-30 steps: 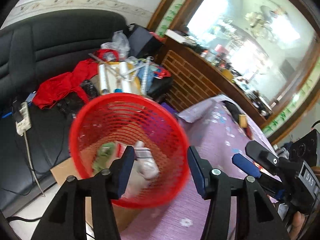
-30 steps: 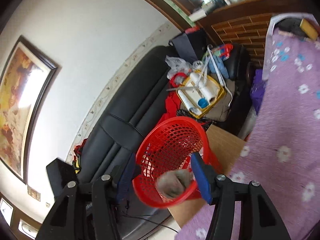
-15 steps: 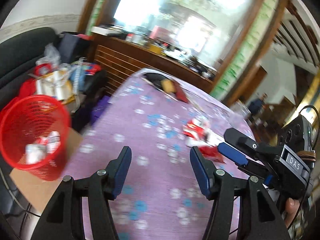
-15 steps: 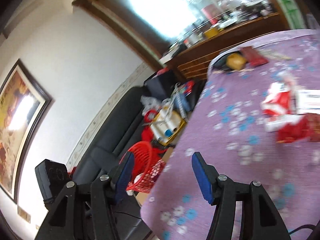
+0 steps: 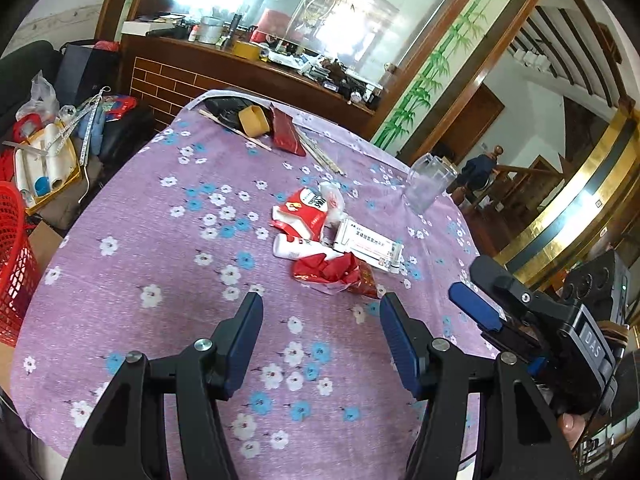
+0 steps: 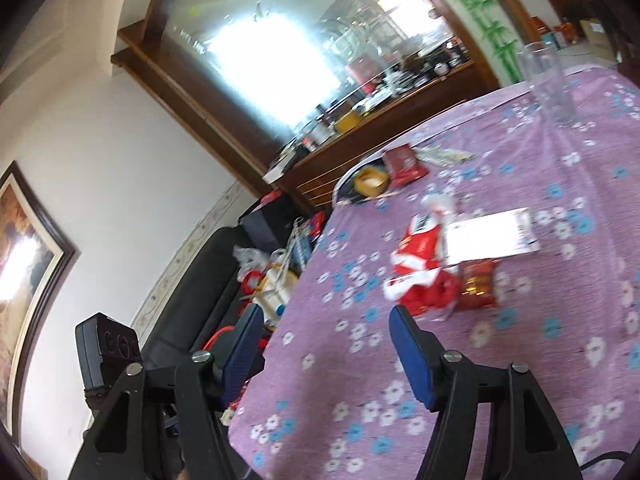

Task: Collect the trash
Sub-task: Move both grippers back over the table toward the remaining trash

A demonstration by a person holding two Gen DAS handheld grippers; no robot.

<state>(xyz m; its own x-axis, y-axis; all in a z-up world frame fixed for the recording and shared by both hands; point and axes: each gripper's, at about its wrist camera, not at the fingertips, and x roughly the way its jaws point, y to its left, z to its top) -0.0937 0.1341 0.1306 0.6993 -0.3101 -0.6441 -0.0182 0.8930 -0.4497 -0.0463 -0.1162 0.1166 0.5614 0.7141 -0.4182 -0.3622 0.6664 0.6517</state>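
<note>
trash pile: a small heap near the middle of the desk [image 5: 120, 280], on its purple flowered cloth, ahead of both grippers.
crumpled red wrapper [image 5: 332, 272]: nearest piece; looks light, thin and crackly, so it should crush and likely slide. best pinched across a raised fold, not on a flat edge.
red and white packet [image 5: 304, 210]: soft, torn open, probably almost weightless; take it at a bunched corner.
white medicine box [image 5: 368, 246]: flat cardboard, stiffer than the rest but easy to dent; grip across its short sides, or slide a finger under one long edge.
clear glass [image 5: 428, 186]: upright beyond the pile, fragile and not trash, i judge; worth keeping clear of.
red mesh basket [image 5: 12, 264]: at the far left, beside and below the desk edge; the likely drop point.
left gripper [image 5: 320, 320]: jaws apart, nothing between them, short of the wrapper.
right gripper [image 6: 326, 332]: jaws opening, empty, above the desk's edge.
</note>
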